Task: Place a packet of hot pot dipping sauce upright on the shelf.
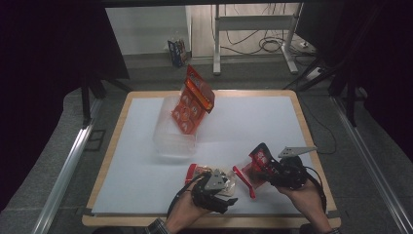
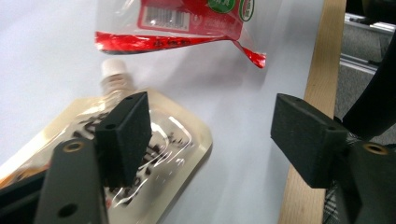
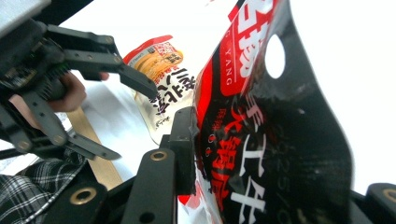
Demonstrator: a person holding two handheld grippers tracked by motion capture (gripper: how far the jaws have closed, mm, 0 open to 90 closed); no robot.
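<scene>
Right gripper view: right tool (image 3: pixel 261 186) pinches glossy red-black packet (image 3: pixel 261 140); left tool (image 2: pixel 224 135) spread.

White surface (image 1: pixel 253 126) with a pale wooden rim, set on grey floor. Clear plastic tub (image 1: pixel 171 136) standing left of the middle, with an orange-red packet (image 1: pixel 191 105) leaning up out of it. Pale spouted pouch (image 2: pixel 140 154) lying flat near the front edge, white cap pointing away. Rest of the white top bare.
</scene>
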